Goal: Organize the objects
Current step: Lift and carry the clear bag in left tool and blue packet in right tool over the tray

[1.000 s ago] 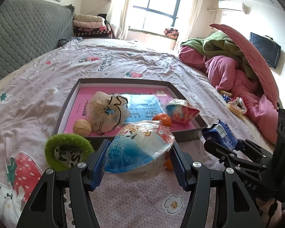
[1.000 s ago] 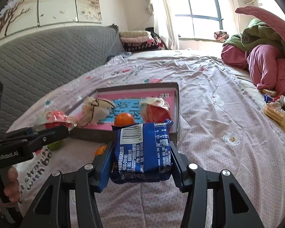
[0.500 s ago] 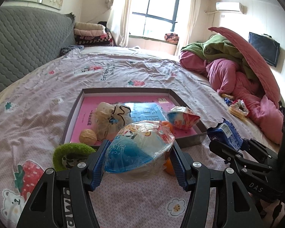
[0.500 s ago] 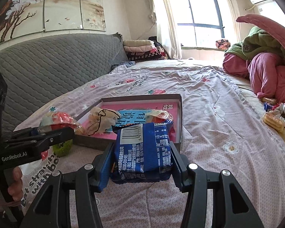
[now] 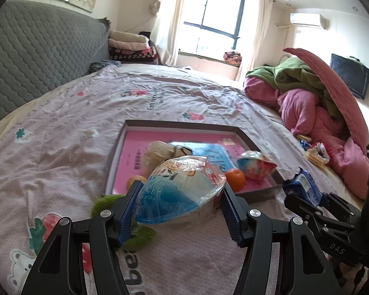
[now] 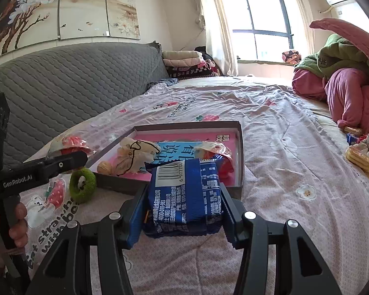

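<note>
My left gripper is shut on a plastic-wrapped blue and white bowl, held above the bedsheet just in front of the tray. My right gripper is shut on a blue snack packet, held in front of the tray's near right corner. The shallow grey tray with a pink base holds a cloth pouch, a walnut, an orange and a second wrapped bowl. A green ring lies on the sheet by the tray's near left corner.
The bed has a pink printed sheet and a grey quilted headboard on the left. A heap of pink and green bedding lies on the right, with wrapped snacks beside it. Folded blankets sit at the far end by the window.
Both grippers have lifted and drawn back a little from the tray, each keeping its object. The orange that lay on the sheet under the left gripper is now hidden.
</note>
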### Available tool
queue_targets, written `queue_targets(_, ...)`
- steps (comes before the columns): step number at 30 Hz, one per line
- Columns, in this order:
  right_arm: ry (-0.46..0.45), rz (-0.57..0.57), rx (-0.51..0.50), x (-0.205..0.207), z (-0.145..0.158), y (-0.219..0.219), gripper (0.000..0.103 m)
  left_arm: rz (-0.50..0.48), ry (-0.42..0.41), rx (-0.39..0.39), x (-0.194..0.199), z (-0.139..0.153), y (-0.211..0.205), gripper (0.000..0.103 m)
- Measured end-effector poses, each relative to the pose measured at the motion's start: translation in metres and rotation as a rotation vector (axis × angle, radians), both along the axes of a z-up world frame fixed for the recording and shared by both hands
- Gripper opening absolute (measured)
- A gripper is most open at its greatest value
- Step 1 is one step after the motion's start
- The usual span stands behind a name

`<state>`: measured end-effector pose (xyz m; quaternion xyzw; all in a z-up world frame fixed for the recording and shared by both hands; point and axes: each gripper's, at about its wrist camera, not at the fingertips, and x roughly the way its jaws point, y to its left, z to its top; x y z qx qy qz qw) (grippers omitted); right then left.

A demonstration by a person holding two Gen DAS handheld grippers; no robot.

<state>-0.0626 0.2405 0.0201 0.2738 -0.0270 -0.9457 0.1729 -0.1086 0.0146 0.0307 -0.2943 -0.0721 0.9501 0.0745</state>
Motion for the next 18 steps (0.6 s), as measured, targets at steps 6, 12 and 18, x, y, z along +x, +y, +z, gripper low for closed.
queue_targets(6, -0.003, 0.015, 0.001, -0.01, 0.003, -0.009, 0.054, 0.025, 0.011, 0.0, -0.007, 0.0, -0.014, 0.063)
queue_targets(12, 0.043, 0.03, -0.01, -0.022, 0.019, -0.018, 0.054, 0.04, 0.019, -0.011, -0.016, 0.003, -0.019, 0.063)
queue_targets(18, 0.074, 0.05, -0.006, -0.033, 0.029, -0.024, 0.054, 0.049, 0.026, -0.013, -0.03, 0.011, -0.024, 0.063)
